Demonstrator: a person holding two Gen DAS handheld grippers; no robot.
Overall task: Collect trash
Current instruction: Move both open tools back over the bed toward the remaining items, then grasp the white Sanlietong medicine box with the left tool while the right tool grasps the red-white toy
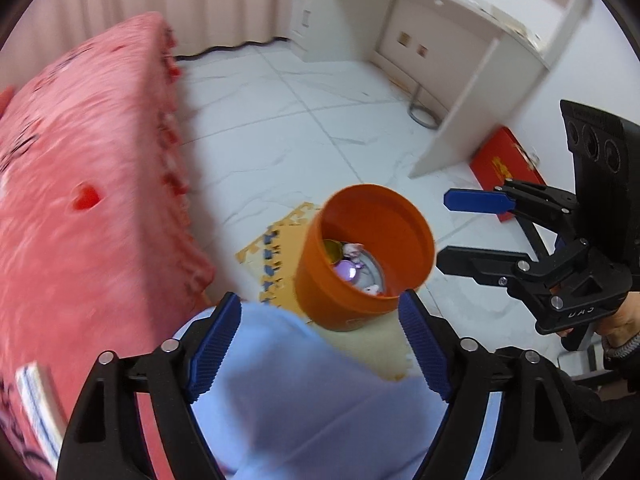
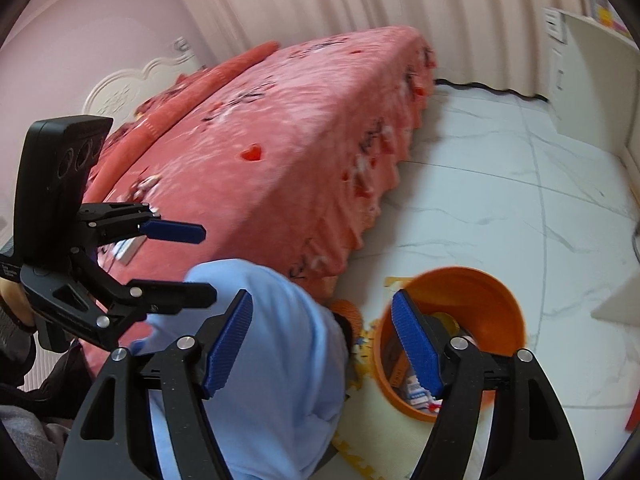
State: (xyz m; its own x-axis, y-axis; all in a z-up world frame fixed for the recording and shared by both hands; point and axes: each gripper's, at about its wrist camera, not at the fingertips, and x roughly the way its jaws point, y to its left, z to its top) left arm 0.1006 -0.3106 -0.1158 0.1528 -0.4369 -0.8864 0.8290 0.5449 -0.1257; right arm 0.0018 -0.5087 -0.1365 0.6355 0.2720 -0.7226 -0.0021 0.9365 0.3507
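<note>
Bin (image 1: 366, 256) on mat (image 1: 276, 252), bed (image 1: 80, 184) beside.

Open left tongs (image 1: 320, 344) above orange bin (image 1: 364, 256) holding trash (image 1: 352, 268).

Black tongs (image 1: 320, 348), ribbed blue pads (image 1: 218, 344), silver screws; 2nd tongs (image 2: 322, 350) same.

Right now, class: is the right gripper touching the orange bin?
Apart. In the left wrist view the right gripper hangs open beside the orange bin, with white floor showing between fingertips and rim.
</note>
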